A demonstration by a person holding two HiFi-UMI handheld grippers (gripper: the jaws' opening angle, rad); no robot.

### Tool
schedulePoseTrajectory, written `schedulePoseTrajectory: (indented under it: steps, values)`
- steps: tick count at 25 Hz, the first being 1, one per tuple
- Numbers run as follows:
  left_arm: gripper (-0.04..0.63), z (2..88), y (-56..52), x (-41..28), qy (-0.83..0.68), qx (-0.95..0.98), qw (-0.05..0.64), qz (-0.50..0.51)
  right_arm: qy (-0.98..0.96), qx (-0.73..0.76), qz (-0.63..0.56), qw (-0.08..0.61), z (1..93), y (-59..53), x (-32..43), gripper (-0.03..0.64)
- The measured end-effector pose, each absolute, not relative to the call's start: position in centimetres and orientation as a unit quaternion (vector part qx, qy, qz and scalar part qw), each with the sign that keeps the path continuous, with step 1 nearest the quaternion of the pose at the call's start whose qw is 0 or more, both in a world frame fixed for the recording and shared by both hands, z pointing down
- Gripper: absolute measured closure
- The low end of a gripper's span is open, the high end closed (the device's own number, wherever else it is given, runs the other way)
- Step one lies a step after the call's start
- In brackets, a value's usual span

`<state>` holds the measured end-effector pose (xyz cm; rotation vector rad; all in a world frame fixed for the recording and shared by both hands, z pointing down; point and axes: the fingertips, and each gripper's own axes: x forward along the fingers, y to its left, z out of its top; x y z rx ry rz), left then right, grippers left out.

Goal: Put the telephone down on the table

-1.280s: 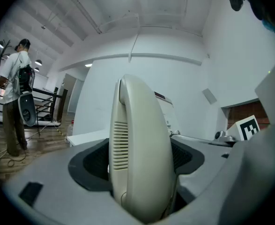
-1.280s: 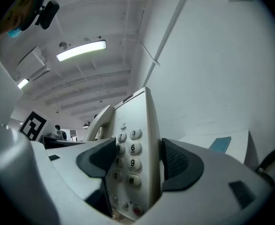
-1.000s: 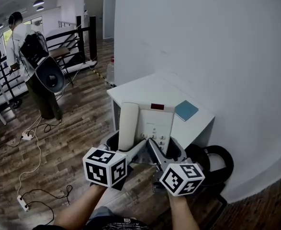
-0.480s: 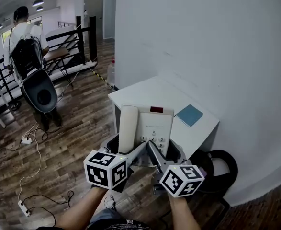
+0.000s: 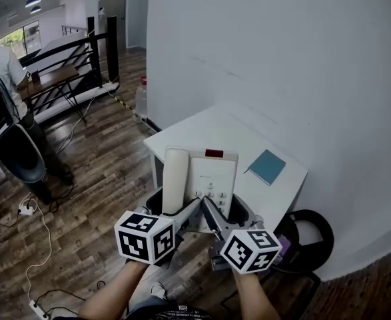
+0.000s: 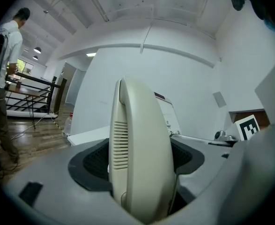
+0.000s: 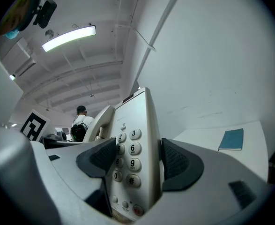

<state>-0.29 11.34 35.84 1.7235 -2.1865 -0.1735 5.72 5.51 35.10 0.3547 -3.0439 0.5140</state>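
A cream desk telephone (image 5: 203, 179) with its handset (image 5: 176, 179) on the cradle is held above the near edge of the white table (image 5: 212, 129). My left gripper (image 5: 170, 207) is shut on the telephone's left side, over the handset (image 6: 139, 153). My right gripper (image 5: 230, 212) is shut on the telephone's right side, its pads either side of the keypad body (image 7: 132, 165). The telephone's underside is hidden, so I cannot tell whether it touches the table.
A teal notebook (image 5: 267, 166) lies on the table's right part, also seen as a teal notebook (image 7: 232, 139) in the right gripper view. A white wall stands behind. A black round object (image 5: 312, 229) sits on the floor at the right. A person (image 5: 5, 105) stands far left.
The telephone has moved with both grippers slightly forward over the table. The person at the left has walked further toward the left edge.
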Motion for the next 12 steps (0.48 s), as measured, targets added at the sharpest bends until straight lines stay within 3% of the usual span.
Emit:
schedulePoseTrajectory:
  steps: [12]
  values:
    - [0.222, 36.7, 10.1, -8.6, -0.734, 0.65, 0.188, -0.062, -0.971, 0.171, 0.164, 0.022, 35.8, 5.0, -2.0, 0.314]
